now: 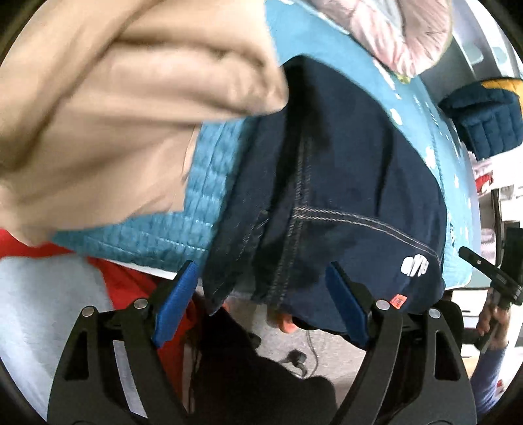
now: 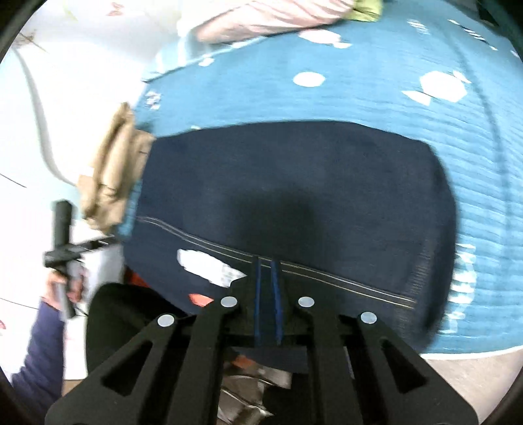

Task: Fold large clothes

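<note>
Right gripper pinching hem of navy garment, apparently to draw the fold flat; left gripper spread, holding nothing, at the overhanging edge. Garment spread on blue quilt; beige cloth beside it, pink bedding beyond.

gripper: black frame | blue pads | 4 silver rivets | navy sleeve
</note>
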A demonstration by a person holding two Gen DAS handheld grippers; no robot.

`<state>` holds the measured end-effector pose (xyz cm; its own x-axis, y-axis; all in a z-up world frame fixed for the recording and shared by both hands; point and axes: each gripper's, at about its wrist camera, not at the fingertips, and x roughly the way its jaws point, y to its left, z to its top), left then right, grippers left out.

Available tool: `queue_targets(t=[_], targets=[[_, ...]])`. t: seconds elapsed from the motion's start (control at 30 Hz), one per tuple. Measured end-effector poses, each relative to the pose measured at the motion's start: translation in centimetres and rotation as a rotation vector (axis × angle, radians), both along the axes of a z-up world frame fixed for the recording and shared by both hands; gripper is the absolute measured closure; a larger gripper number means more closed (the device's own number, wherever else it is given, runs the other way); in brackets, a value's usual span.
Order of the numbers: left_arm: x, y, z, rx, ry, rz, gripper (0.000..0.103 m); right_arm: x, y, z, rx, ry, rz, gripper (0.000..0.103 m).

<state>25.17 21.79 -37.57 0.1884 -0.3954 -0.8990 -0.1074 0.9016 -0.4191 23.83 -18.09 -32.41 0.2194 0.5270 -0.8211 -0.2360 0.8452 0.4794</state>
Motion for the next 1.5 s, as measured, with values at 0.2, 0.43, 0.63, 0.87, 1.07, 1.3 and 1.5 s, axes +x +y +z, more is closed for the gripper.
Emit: queue_targets(t=[0.2,0.43,0.63,0.87,1.07,1.3,1.5], targets=[[0.7,0.3,-1.5,-0.040,0.052,0.003,0.022,1.5,4.0,-0.8,0.082,0.016,-0.059,0.089],[1.2,0.5,-2.0,-0.042,0.096,-0.031,0.022,5.0,5.4,-2.8,0.159,0.087,-0.177,0.092],[0.6,-0.2,-1.3,-0.071,0.086,-0.065,0.056,7.4,6.7,-5.7,0.001,0.116,-0.251,0.103],[-0.4,-1.2,1.0,-0.056,0.024,-0.083,0.078,5.8,5.6,-6.1,0.064,0.157,-0.293,0.103],[-2.4,-3.2,5.3,-0.134,-0.074,-0.100,0.080,0.2,4.6,-6.4,0.114,0.156,-0.281,0.103],[-3.4,-9.0,10.2,-0.171,-0.184,-0.194,0.081,0.0,3.5,-6.5,0.203,0.194,-0.326,0.095],[-4.8,-12.4,10.7,-0.132,-0.224,-0.229,0.081,-1.8,6.2,0.5,0.327,0.114,-0.218,0.042]])
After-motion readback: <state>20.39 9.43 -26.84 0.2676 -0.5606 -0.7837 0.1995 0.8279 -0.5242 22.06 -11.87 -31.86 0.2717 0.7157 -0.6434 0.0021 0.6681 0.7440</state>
